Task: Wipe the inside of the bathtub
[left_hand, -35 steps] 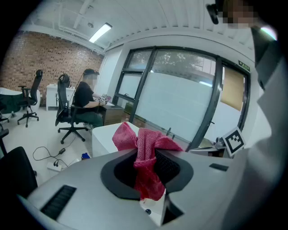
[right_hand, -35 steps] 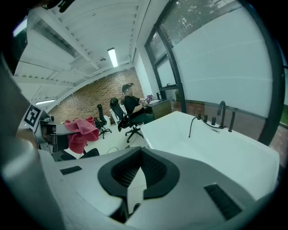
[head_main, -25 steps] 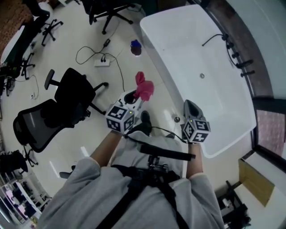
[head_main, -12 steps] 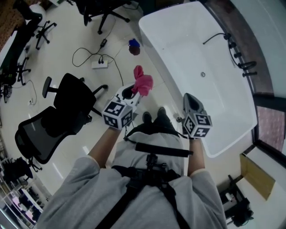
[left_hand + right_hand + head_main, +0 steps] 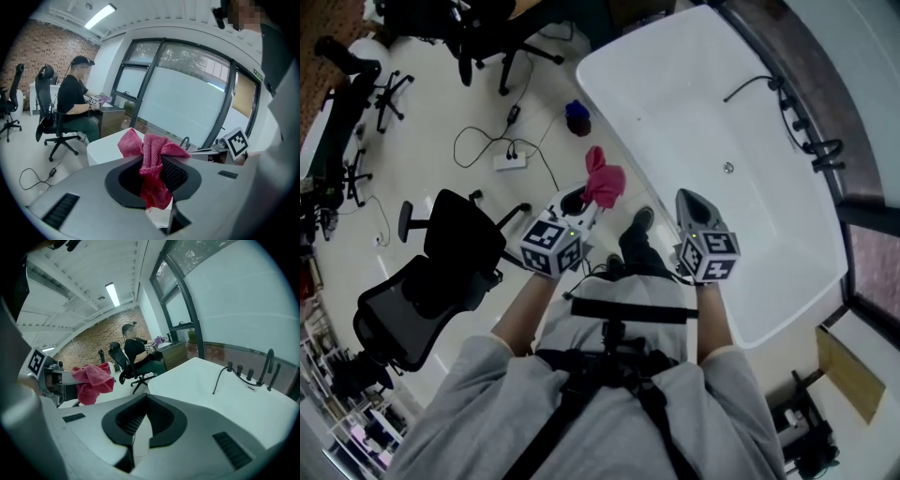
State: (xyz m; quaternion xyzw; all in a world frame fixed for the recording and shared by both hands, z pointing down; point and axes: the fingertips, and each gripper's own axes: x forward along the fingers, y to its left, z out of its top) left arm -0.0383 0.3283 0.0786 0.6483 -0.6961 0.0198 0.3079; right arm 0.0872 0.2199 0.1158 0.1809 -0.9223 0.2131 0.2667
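Left gripper view, pink cloth point(image 5: 152, 140) pinched between left gripper point(image 5: 153, 159) fingers point(image 5: 174, 172), right gripper point(image 5: 146, 395) closed, seemingly empty.

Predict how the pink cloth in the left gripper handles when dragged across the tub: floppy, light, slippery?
Likely floppy: the pink cloth bunches above and droops below where the left gripper pinches it. Probably light, since that small pinch alone holds it up. Its nubby weave should drag rather than skate on the glossy bathtub.
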